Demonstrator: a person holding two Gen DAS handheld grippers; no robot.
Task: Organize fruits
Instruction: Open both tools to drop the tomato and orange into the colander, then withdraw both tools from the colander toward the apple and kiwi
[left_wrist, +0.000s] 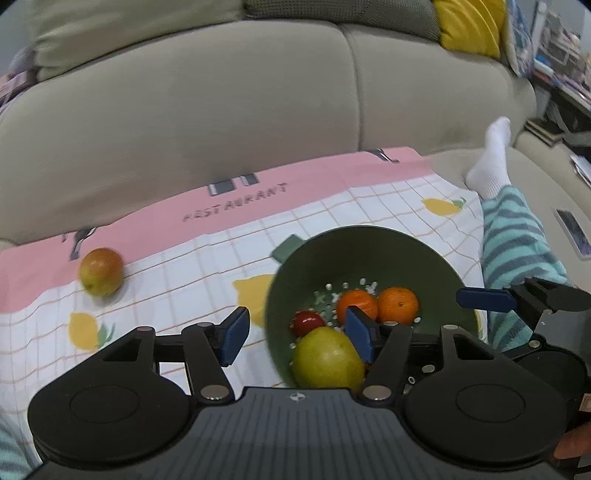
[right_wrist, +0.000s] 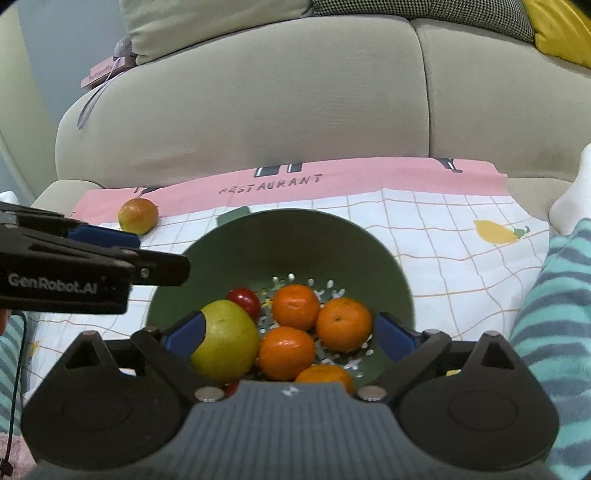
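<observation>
Beige sofa (right_wrist: 258, 110) behind, w/ a checked cloth (right_wrist: 461, 240) spread on the seat. On it sits a green colander (right_wrist: 295, 229) holding a pear (right_wrist: 225, 339), tangerines (right_wrist: 295, 306) and a small red fruit (right_wrist: 243, 301). One apple (left_wrist: 100, 271) lies alone on the cloth, well apart to the left. Left gripper (left_wrist: 295, 338) is wide, empty, near the colander's left rim; right gripper (right_wrist: 291, 338) is wide, empty, over the fruit. Step in hand looks like fetching the last stray; next move prob. calls for the left gripper to reach for the apple.

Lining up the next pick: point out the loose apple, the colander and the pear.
apple (right_wrist: 137, 215): right wrist view, middle of its skin.
colander (right_wrist: 295, 236): right wrist view, bare far inner wall.
pear (right_wrist: 227, 341): right wrist view, front face.
</observation>
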